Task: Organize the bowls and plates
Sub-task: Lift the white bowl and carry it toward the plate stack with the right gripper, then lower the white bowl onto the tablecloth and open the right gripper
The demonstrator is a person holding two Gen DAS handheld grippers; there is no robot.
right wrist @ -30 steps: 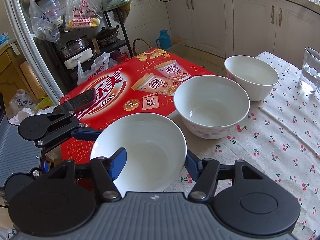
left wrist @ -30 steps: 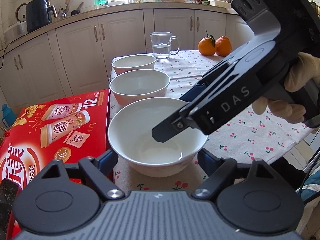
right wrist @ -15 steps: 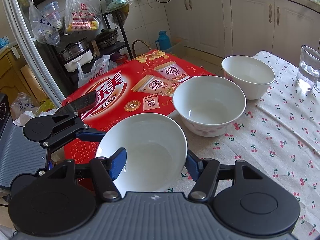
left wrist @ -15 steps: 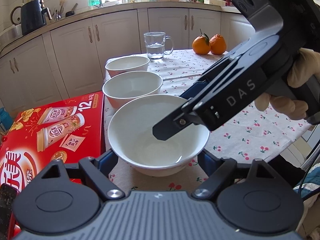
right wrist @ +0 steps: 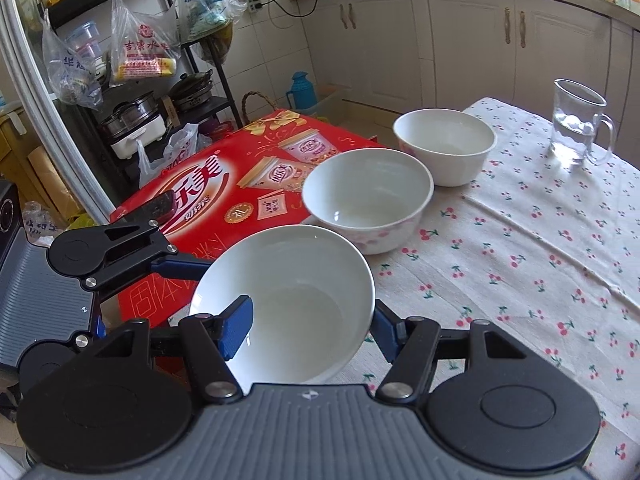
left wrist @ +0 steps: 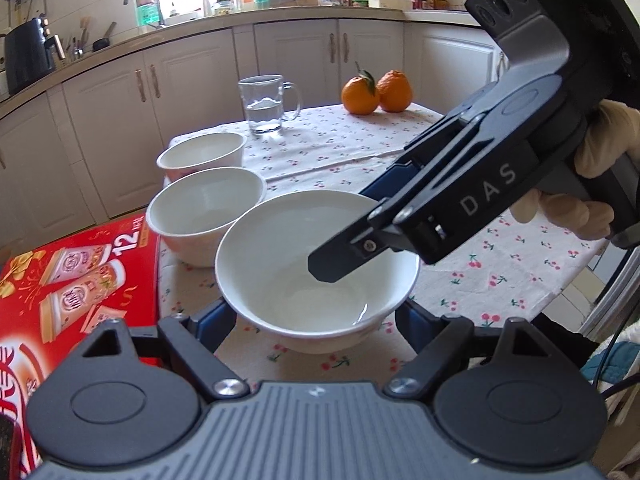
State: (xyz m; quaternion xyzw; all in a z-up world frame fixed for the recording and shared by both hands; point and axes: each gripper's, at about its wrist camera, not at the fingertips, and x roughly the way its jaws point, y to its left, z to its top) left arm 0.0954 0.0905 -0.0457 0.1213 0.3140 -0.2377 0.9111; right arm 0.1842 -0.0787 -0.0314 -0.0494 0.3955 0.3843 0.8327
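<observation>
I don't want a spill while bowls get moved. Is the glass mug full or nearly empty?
Partly filled. The glass mug stands upright on the tablecloth, with clear water reaching under halfway up in both views.

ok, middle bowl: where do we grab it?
Pinch the rim of the middle bowl, one finger inside, one outside, from above on its open tablecloth side. It sits upright and empty; the red box, far bowl and near bowl crowd the other sides.
</observation>
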